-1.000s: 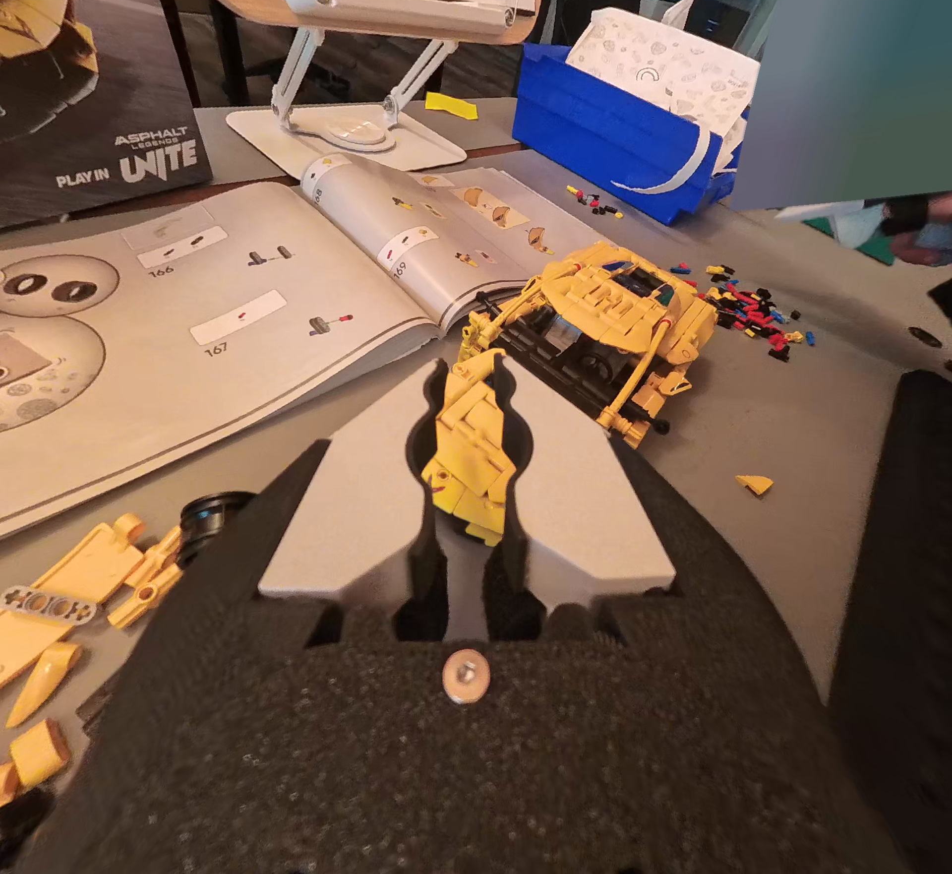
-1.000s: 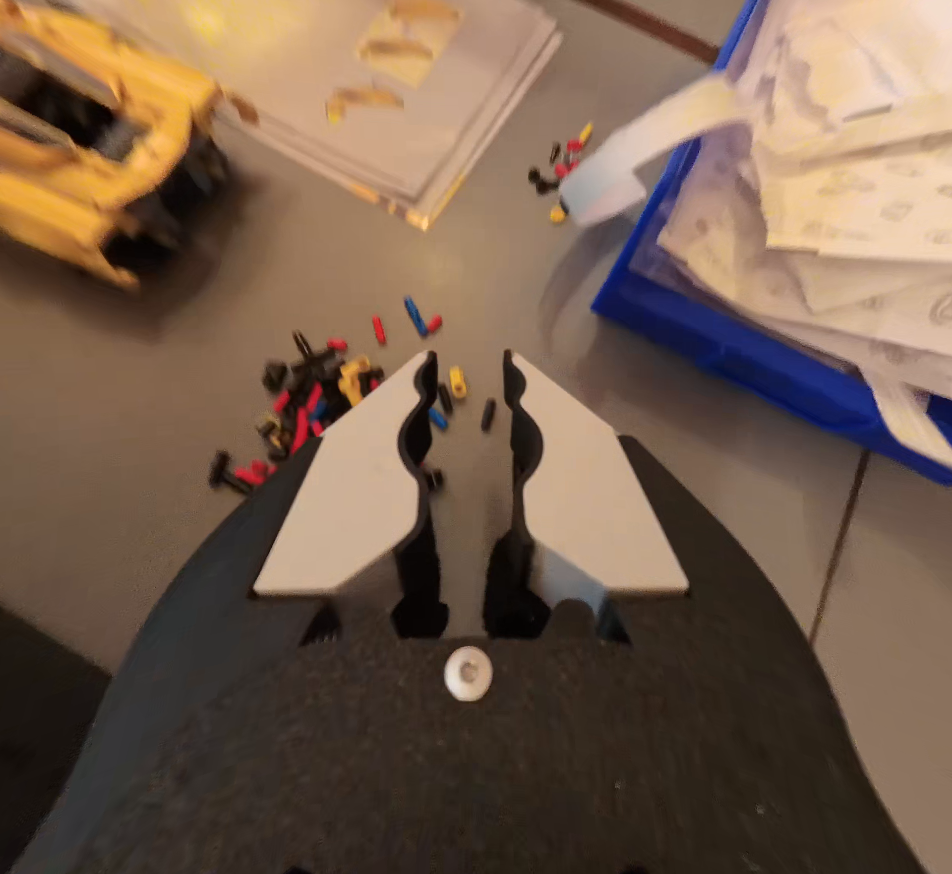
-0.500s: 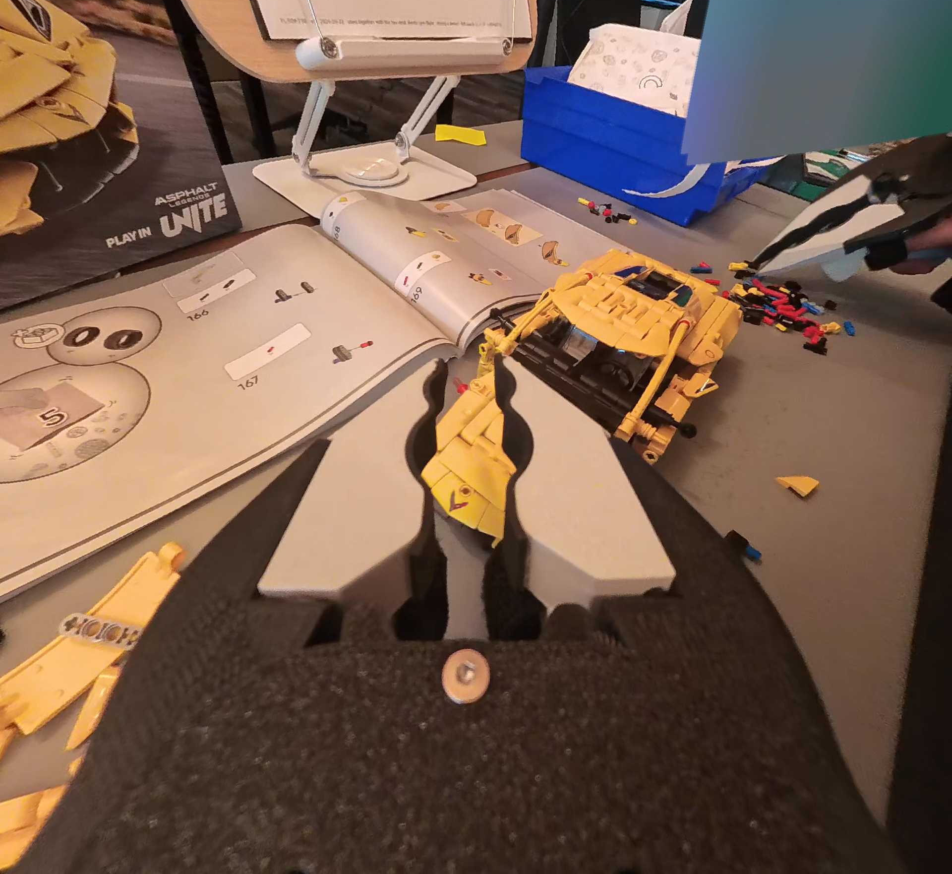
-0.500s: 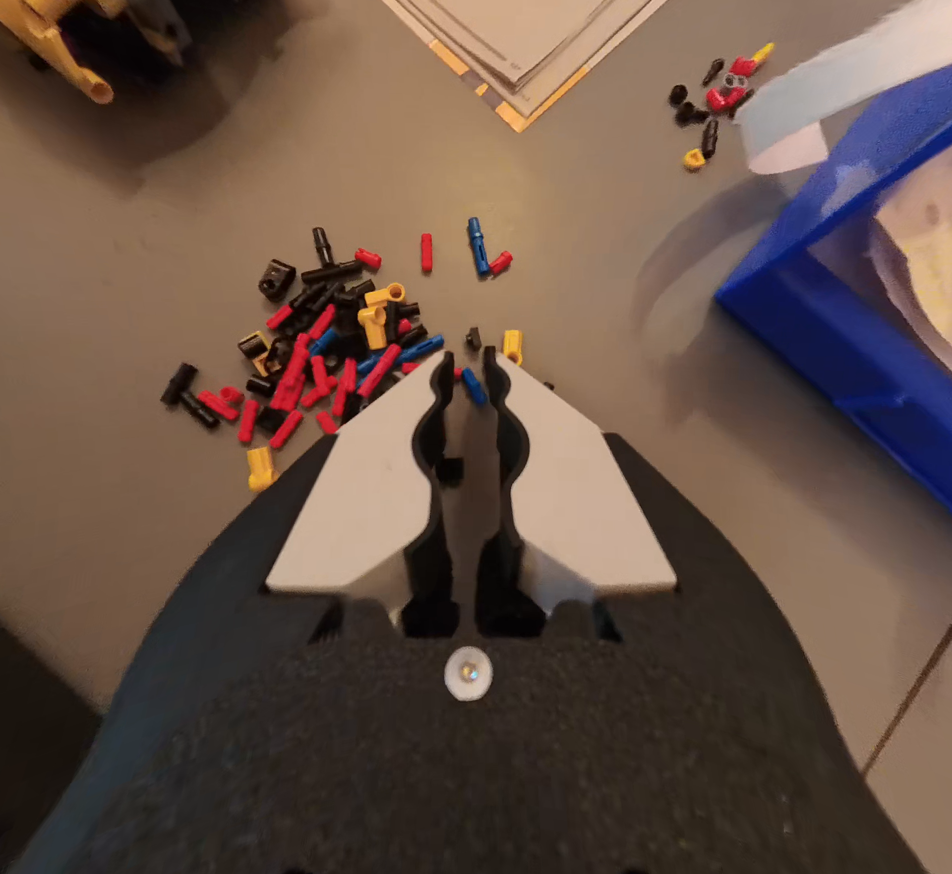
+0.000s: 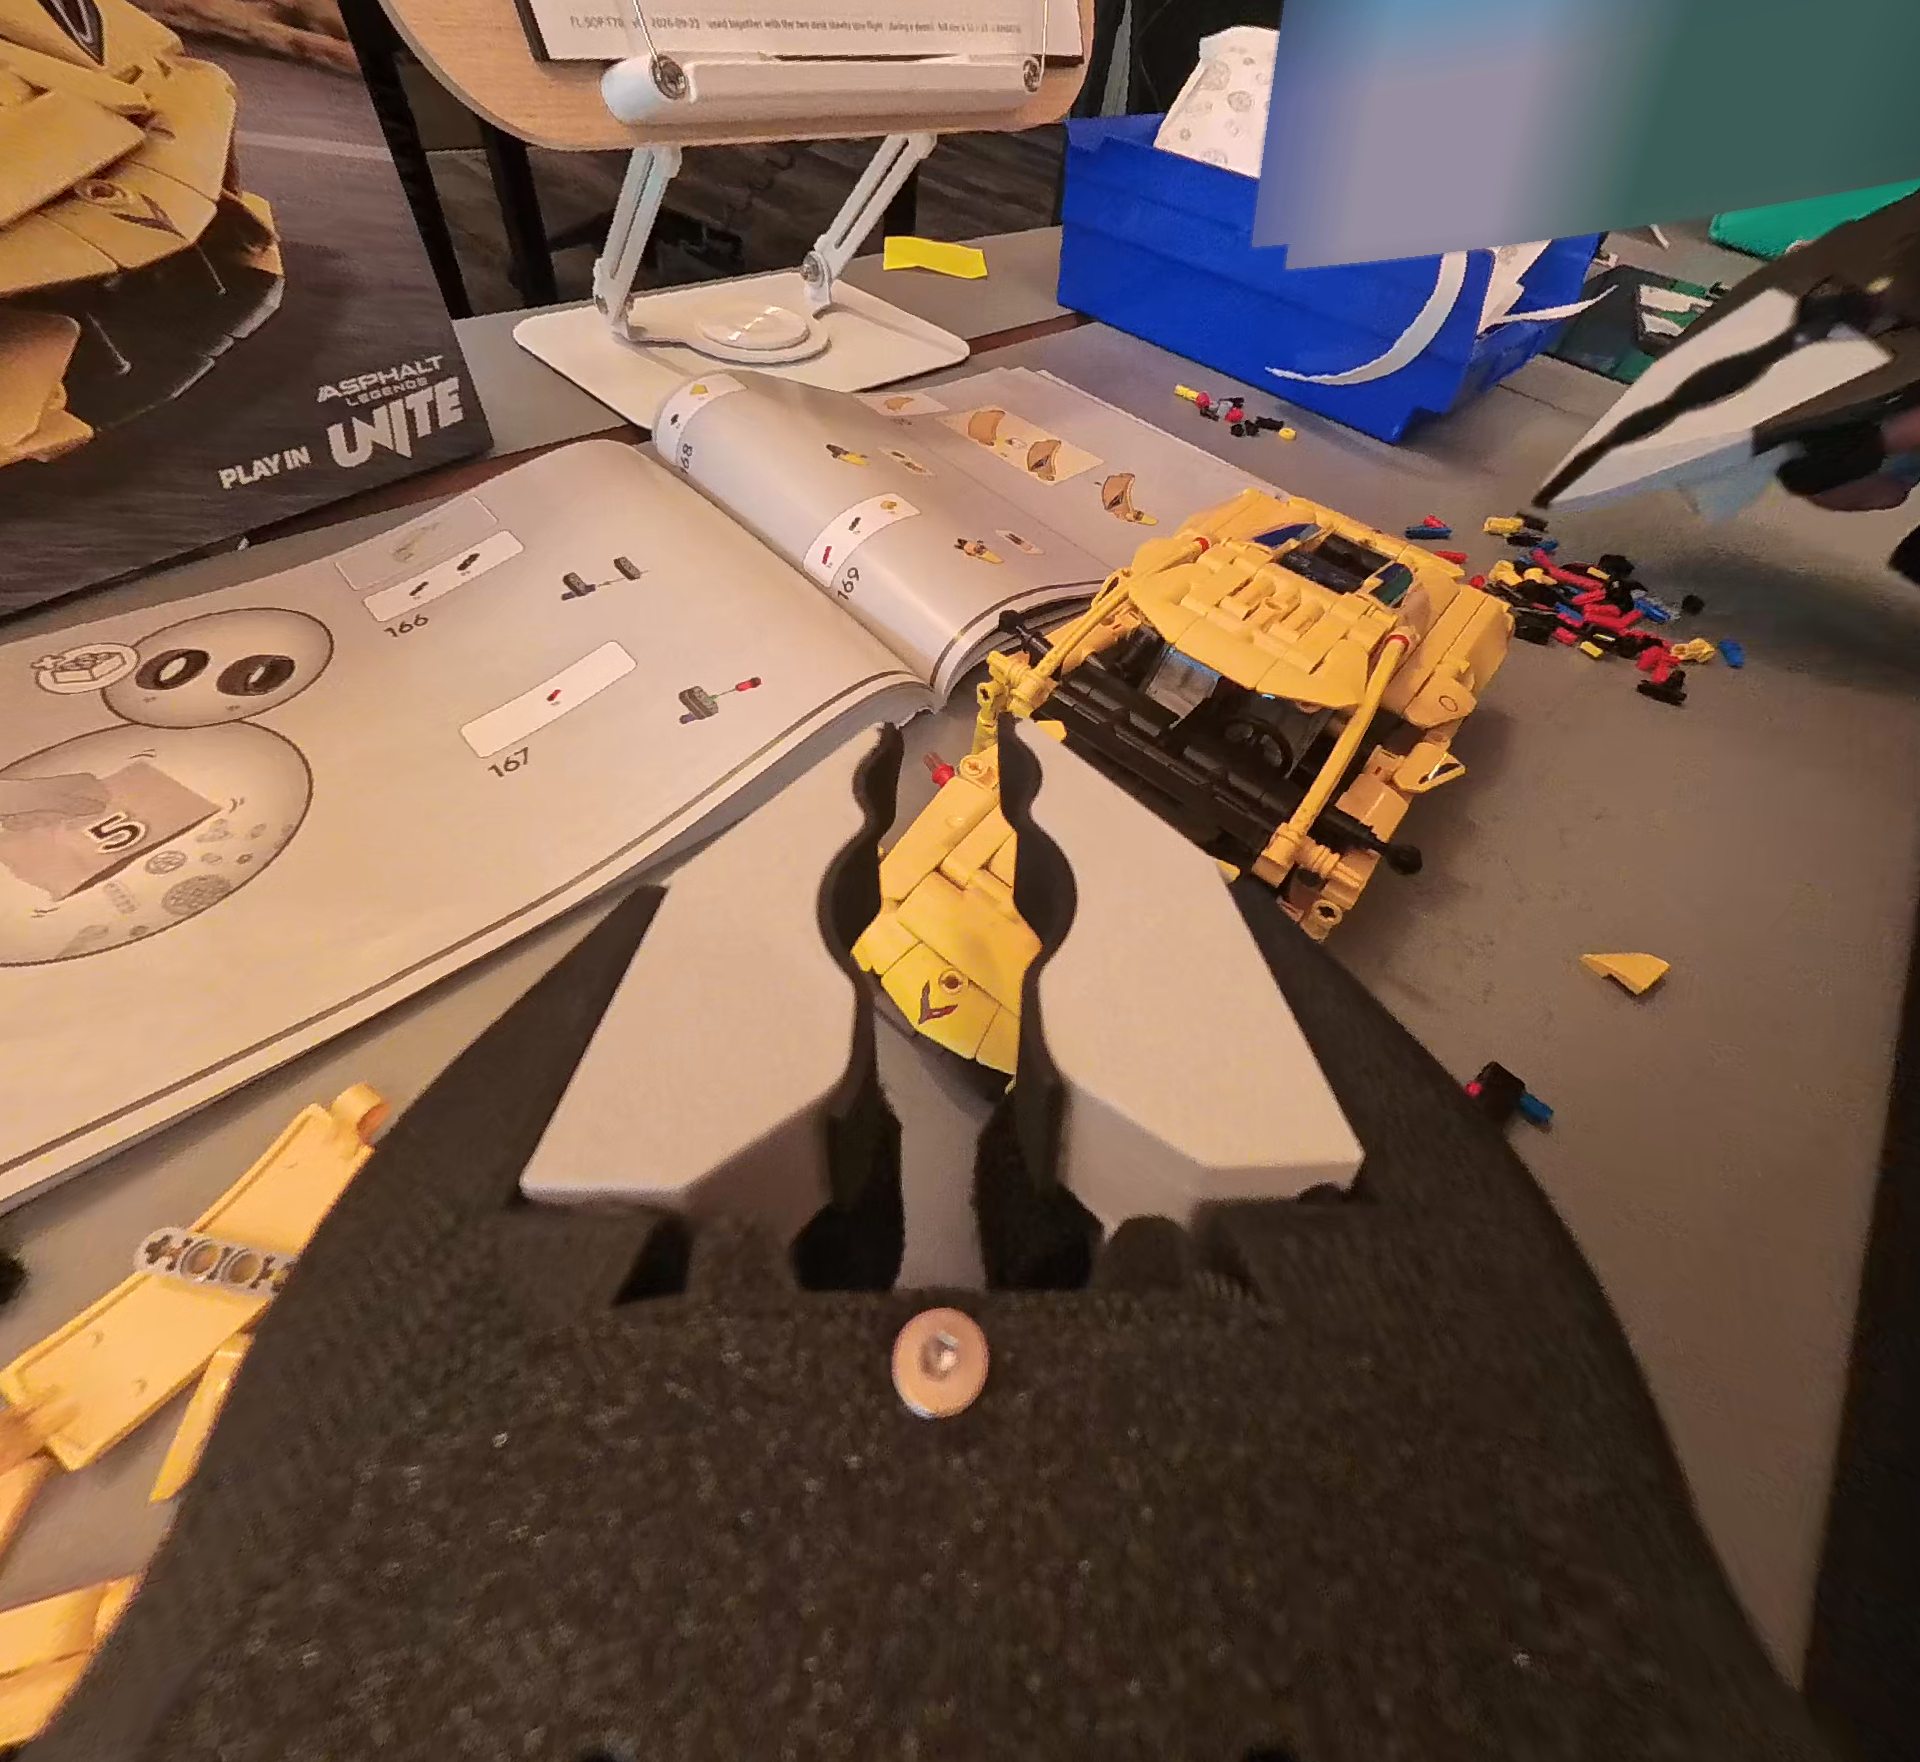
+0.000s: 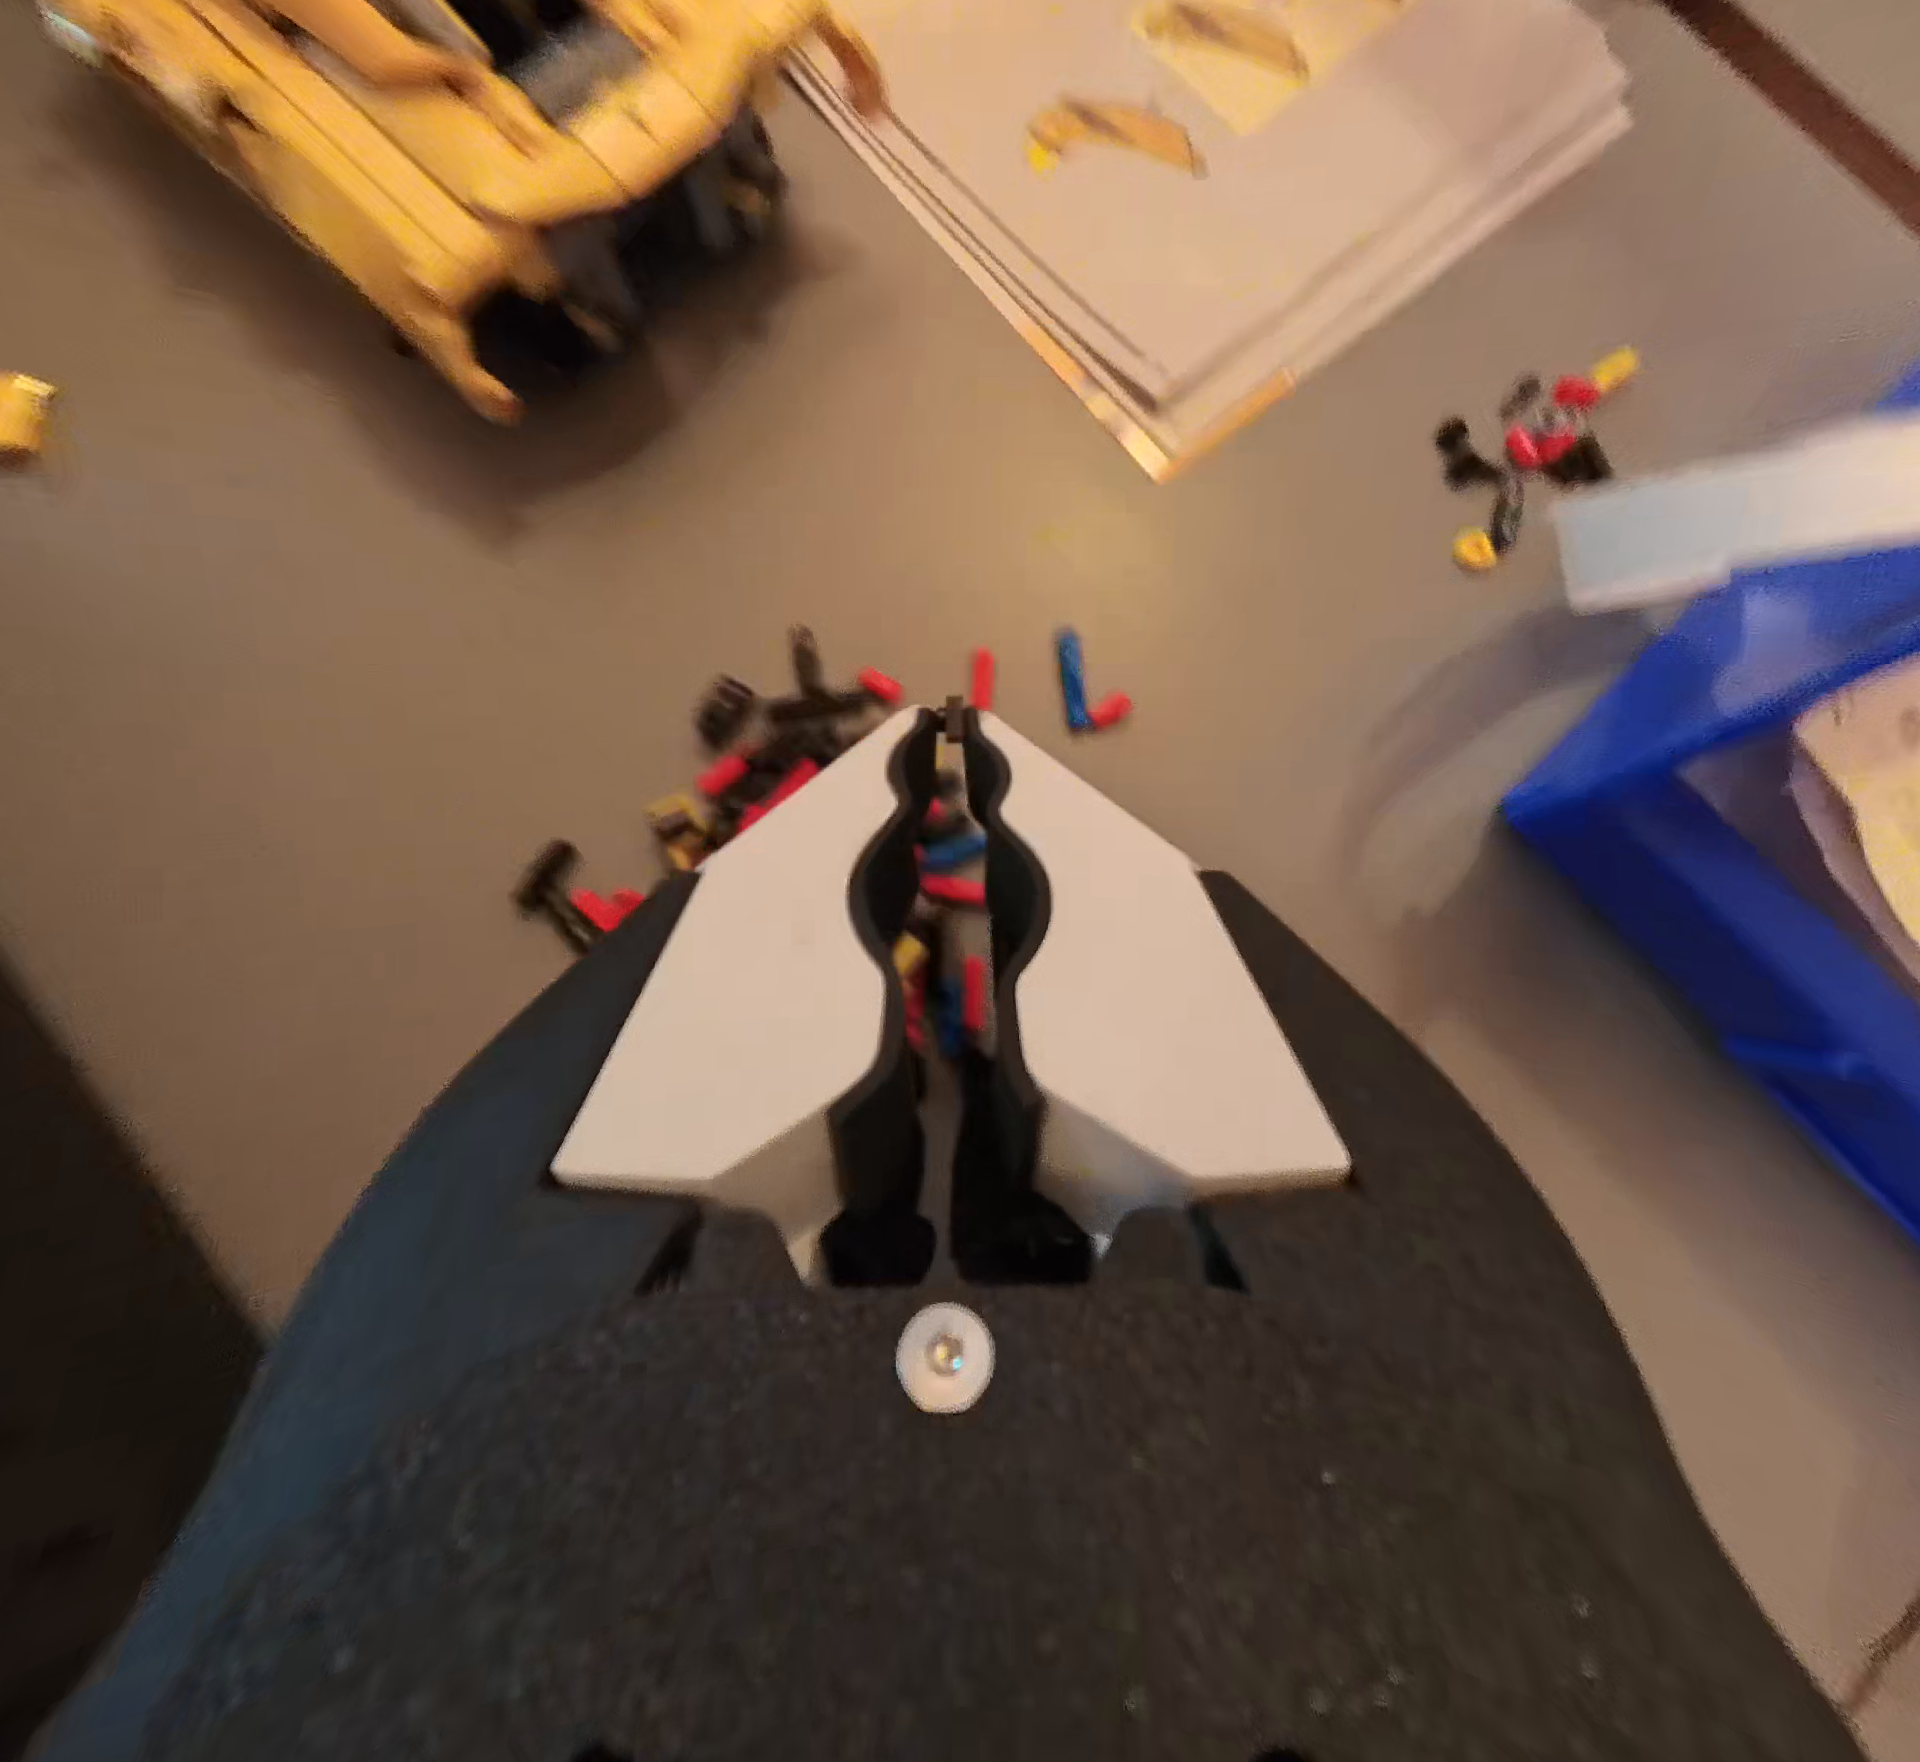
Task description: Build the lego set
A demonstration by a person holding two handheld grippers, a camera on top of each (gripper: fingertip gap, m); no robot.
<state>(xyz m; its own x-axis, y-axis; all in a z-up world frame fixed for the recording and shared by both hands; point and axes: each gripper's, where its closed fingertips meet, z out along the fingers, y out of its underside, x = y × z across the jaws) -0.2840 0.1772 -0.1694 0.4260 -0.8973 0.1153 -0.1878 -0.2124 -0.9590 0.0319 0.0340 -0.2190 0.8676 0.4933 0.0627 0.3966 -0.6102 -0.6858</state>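
left gripper (image 5: 940, 746) around yellow sub-assembly (image 5: 951, 923), long axis along fingers (image 5: 727, 974)

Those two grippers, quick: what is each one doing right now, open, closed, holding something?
Left gripper: closed on a yellow lego sub-assembly.
Right gripper: closed on a small black pin at its tips, above the pile of small pins.
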